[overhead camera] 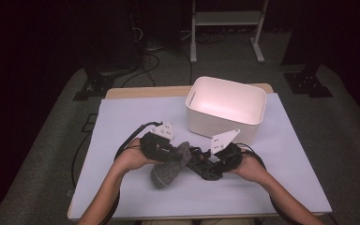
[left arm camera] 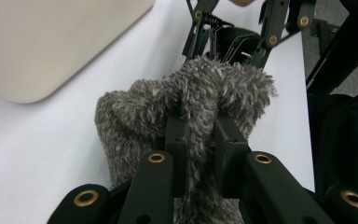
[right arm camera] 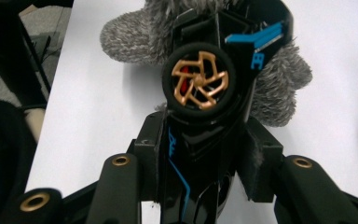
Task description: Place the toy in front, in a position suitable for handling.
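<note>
Gripping a fold of the fuzzy grey sock (left arm camera: 186, 107), our left gripper (left arm camera: 200, 140) has its jaws pinched tight on the fabric, lifted a little above the near middle of the table (overhead camera: 122, 197). Just to its right, our right gripper (right arm camera: 200, 163) clamps a black toy car (right arm camera: 205, 93) with blue trim and a bronze-spoked wheel, its nose tucked against the sock. Farther right, near the far right corner, stands a white bin (overhead camera: 225, 108).
</note>
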`<control>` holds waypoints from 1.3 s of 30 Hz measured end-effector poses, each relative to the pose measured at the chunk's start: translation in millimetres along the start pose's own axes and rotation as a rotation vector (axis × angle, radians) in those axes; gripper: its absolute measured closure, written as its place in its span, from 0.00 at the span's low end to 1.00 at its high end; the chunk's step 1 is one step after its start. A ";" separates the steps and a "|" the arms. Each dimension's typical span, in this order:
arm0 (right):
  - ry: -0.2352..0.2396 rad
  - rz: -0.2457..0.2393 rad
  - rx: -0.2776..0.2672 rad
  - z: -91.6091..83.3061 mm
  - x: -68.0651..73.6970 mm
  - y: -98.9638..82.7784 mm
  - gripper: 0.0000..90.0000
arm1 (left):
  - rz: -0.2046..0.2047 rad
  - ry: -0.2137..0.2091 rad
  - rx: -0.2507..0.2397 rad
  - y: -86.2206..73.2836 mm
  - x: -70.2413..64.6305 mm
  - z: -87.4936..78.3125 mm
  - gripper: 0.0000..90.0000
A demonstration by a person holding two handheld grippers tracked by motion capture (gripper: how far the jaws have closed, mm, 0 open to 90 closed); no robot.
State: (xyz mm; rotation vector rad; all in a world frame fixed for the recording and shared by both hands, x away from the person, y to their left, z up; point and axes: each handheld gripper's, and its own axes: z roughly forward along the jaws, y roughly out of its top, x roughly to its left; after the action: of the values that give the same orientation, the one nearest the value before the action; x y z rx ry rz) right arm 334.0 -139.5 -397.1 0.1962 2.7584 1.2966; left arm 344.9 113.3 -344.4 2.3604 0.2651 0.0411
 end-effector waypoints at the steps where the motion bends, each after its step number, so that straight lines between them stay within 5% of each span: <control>1: 0.001 0.002 -0.012 1.5 -0.8 2.5 0.62 | 0.003 0.007 -0.001 0.5 0.1 -3.2 0.88; 9: 0.026 -0.024 -0.055 16.4 -2.2 25.6 0.62 | 0.036 0.045 -0.005 8.5 -6.4 -32.7 0.88; 21: 0.016 -0.015 -0.053 12.3 -1.0 16.0 0.62 | 0.000 0.037 0.022 -9.1 -4.3 -18.9 0.87; 32: -0.012 -0.033 -0.049 13.0 2.1 23.7 0.62 | 0.071 0.055 0.033 20.6 -10.2 -28.4 0.87; 39: 0.006 -0.039 -0.059 19.3 2.4 28.5 0.62 | 0.074 0.052 0.026 20.9 -11.8 -33.2 0.87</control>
State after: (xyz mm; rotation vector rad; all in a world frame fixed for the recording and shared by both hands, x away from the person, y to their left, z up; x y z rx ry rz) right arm 336.4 -106.4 -387.4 0.1333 2.7100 1.3691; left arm 333.6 119.1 -305.5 2.3964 0.2044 0.1358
